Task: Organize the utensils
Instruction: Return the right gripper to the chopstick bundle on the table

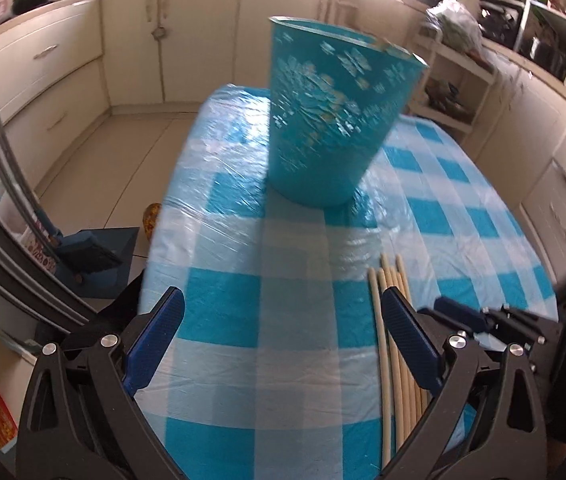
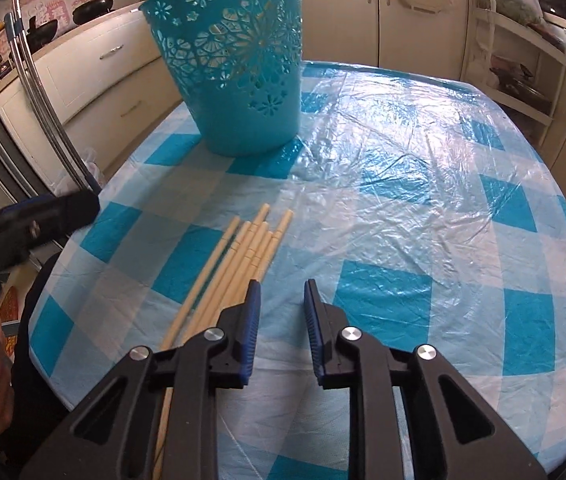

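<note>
The task is looking barely begun: a bundle of pale chopsticks point(image 2: 239, 256) is lying loose on the blue-checked tablecloth point(image 2: 423, 208), near the table's front edge, and none of them is being held. The turquoise cut-out basket point(image 2: 239, 68) that would plausibly receive them is standing upright farther back on the table, well apart from the sticks; whether anything is already sitting inside it cannot be told from either view. The left gripper point(image 1: 283, 328) is hovering over the cloth with its jaws spread wide and nothing between them, the chopsticks passing just beside its right finger. The right gripper point(image 2: 282, 304) is hovering with its jaws partly apart and empty, the sticks running just beside and under its left finger. Gathering the bundle, carrying it and dropping it into the basket all appear to be left.
</note>
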